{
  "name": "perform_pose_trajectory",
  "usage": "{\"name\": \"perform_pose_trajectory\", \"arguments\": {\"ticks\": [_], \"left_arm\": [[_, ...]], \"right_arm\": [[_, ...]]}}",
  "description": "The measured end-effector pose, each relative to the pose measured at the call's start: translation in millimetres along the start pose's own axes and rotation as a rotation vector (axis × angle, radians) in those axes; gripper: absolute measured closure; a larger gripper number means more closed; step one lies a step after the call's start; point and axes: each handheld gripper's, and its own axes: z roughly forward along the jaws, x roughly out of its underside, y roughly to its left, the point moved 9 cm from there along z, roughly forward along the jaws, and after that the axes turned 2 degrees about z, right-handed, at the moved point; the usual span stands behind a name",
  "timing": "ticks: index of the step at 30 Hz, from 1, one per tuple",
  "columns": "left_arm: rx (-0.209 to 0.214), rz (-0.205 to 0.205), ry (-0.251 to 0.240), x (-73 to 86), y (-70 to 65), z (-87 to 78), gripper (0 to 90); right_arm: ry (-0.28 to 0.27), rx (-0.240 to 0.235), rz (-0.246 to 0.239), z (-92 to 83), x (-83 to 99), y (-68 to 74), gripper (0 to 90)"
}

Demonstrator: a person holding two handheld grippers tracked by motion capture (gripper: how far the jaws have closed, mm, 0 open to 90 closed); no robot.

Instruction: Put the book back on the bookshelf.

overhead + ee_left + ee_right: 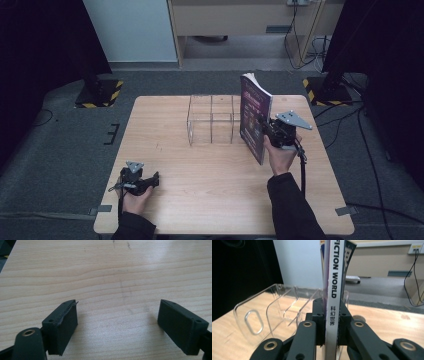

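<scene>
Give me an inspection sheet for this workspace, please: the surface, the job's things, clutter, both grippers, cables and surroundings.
Surface: light wooden table, faint scuffs.
Job's things: clear plastic divided organiser at the table's far middle; purple-covered magazine, spine reading "FICTION WORLD", held upright at the organiser's right end.
Clutter: nothing seen.
Grippers: right gripper shut on the magazine's spine; left gripper open, empty, low over the table's near left.
Cables: black cable trails from right gripper; more cables on floor.
Surroundings: grey carpet, black curtains, yellow-black striped stand bases, wooden desk behind.

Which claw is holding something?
The right claw, pinching the upright purple magazine by its spine. The left claw gapes open over the bare wooden table.
</scene>
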Motion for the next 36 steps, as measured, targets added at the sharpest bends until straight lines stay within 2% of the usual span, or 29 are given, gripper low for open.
{"name": "perform_pose_trajectory", "arguments": {"ticks": [6, 13, 18, 24, 31, 36], "left_arm": [[-0.001, -0.001, -0.001, -0.1, 0.0, 0.1, 15.4], [-0.001, -0.001, 0.000, 0.1, 0.0, -0.1, 15.4], [-0.002, -0.002, 0.000, 0.1, -0.1, -0.1, 15.4], [-0.002, -0.002, 0.000, 0.1, -0.1, -0.1, 15.4], [-0.002, -0.002, 0.000, 0.1, -0.1, -0.1, 15.4], [-0.002, -0.002, 0.000, 0.1, -0.1, -0.1, 15.4]], "right_arm": [[0.057, 0.000, 0.019, -13.1, 14.9, -0.3, 81.3], [0.086, -0.007, 0.045, -22.4, 28.1, -2.1, 81.3], [0.103, 0.000, 0.030, -27.9, 33.7, -0.9, 80.5], [0.065, -0.001, 0.042, -34.4, 21.9, -2.4, 78.3], [0.084, 0.009, 0.056, -30.6, 16.0, -3.2, 78.9], [0.112, 0.034, 0.073, -28.6, 14.3, -3.2, 82.4]]}}
